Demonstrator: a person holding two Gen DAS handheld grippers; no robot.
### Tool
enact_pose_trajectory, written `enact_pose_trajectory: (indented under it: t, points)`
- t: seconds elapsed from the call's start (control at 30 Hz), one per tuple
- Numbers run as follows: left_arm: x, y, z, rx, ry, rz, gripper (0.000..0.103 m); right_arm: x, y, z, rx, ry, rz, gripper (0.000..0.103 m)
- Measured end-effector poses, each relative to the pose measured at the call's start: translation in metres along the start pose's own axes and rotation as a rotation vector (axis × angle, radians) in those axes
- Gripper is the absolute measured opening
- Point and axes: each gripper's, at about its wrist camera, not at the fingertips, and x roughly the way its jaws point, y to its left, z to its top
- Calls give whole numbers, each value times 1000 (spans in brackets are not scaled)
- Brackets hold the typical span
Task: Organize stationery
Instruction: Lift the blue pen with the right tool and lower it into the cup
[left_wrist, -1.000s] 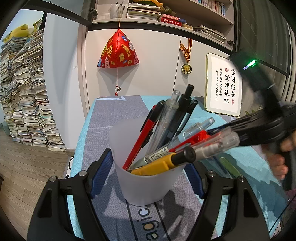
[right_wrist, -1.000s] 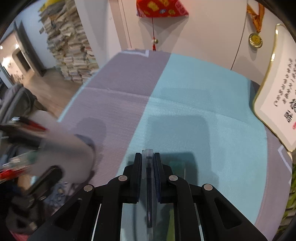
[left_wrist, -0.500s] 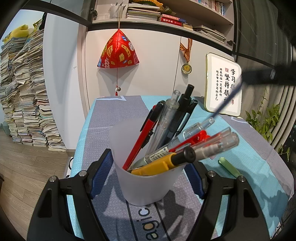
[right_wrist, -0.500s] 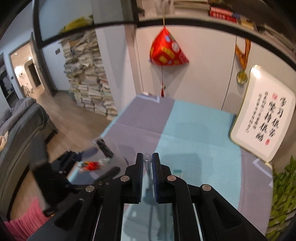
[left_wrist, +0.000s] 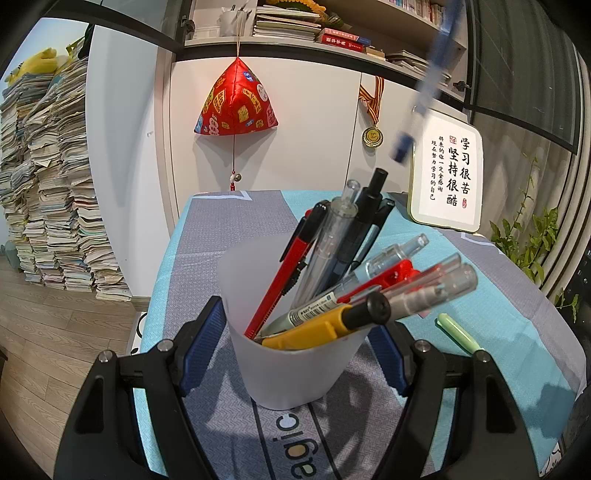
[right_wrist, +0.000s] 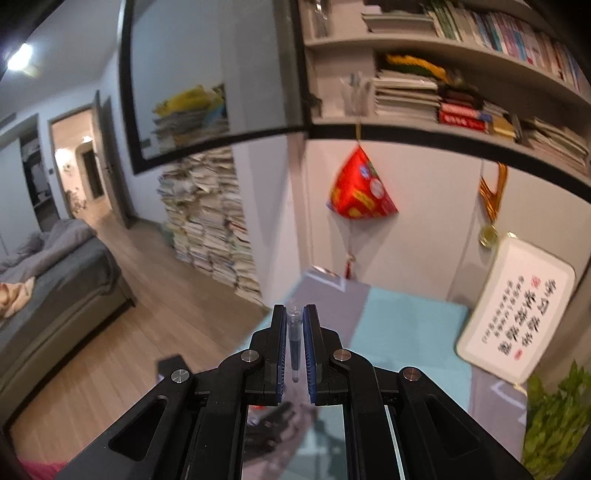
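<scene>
The left gripper (left_wrist: 295, 343) clamps a translucent white cup (left_wrist: 291, 354) between its blue pads, one pad pressed on each side of the cup wall. The cup stands upright on the worktop (left_wrist: 229, 229), which is covered by a grey and teal mat. The cup holds a bundle of pens (left_wrist: 354, 280) that lean toward the right; their barrels are red, black, clear and yellow. A green highlighter (left_wrist: 460, 334) lies on the mat just right of the cup, apart from it.

The right gripper (right_wrist: 294, 341) is closed on a clear-barrelled pen (right_wrist: 294, 339), which is pinched between its blue pads and runs along the fingers. In the left wrist view this pen (left_wrist: 424, 96) appears blurred, high above the cup at upper right. A framed calligraphy board (left_wrist: 445, 173) stands at the far right of the worktop.
</scene>
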Motion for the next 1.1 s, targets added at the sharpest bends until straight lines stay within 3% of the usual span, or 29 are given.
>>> enact_pose_trajectory:
  t: [0.3, 0.6, 1.1]
  points:
    - [1, -1, -1, -2, 2, -3, 75, 28, 20, -4, -21, 47, 85, 10]
    - [1, 0, -1, -2, 2, -3, 75, 67, 19, -29, 1, 156, 103, 10]
    - [1, -1, -1, -2, 2, -3, 75, 84, 17, -45, 24, 228, 122, 10]
